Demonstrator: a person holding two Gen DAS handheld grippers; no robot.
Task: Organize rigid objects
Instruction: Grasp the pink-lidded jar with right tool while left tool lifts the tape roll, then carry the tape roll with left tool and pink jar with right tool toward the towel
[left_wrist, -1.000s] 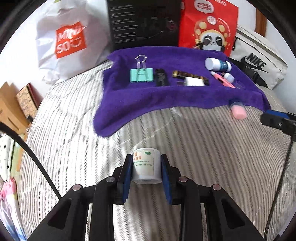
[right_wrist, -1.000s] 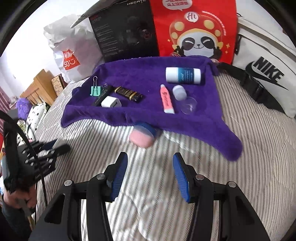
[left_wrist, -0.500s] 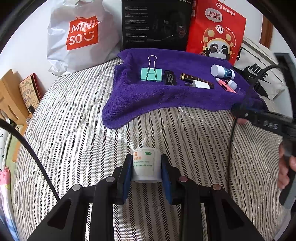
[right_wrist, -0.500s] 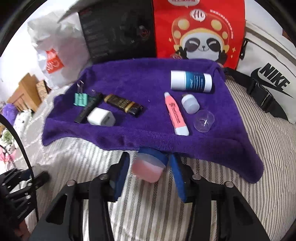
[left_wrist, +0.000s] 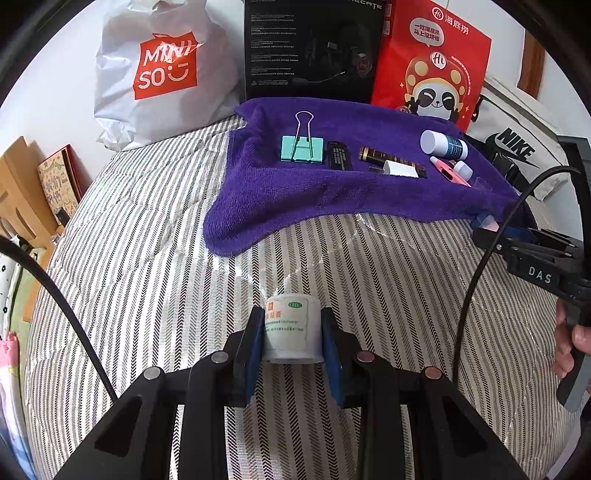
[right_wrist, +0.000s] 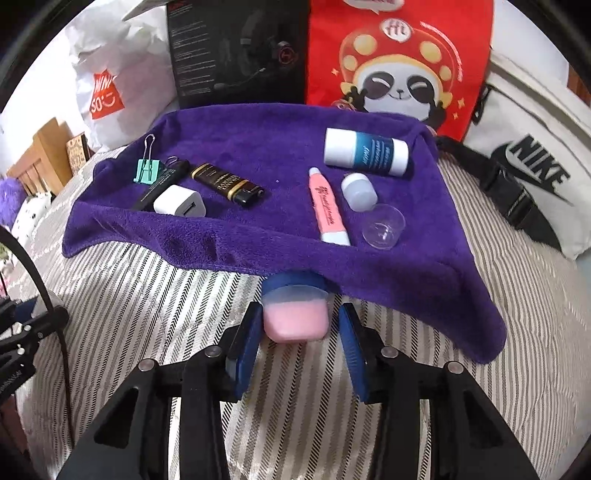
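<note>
My left gripper (left_wrist: 291, 326) is shut on a white roll with a green-printed label (left_wrist: 290, 332), held just over the striped bedcover (left_wrist: 147, 258). A pink jar with a blue lid (right_wrist: 295, 317) lies on its side at the near edge of the purple towel (right_wrist: 258, 155). My right gripper (right_wrist: 297, 325) stands around it. The left pad is against the jar and a gap shows at the right pad. On the towel lie a teal binder clip (right_wrist: 147, 170), a white charger (right_wrist: 180, 202), a dark lighter (right_wrist: 227, 184), a pink tube (right_wrist: 327, 206) and a blue-and-white bottle (right_wrist: 365, 152).
Behind the towel stand a white Miniso bag (left_wrist: 162, 70), a black box (left_wrist: 310, 48) and a red panda bag (left_wrist: 432, 62); a Nike bag (right_wrist: 532, 166) lies at the right. A clear cup (right_wrist: 384, 226) and small white bottle (right_wrist: 357, 192) sit near the tube. Wooden furniture (left_wrist: 18, 192) borders the bed's left.
My right gripper came forward and down onto the pink jar and its jaws narrowed around it. The left gripper kept hold of the white roll and stayed about where it was.
</note>
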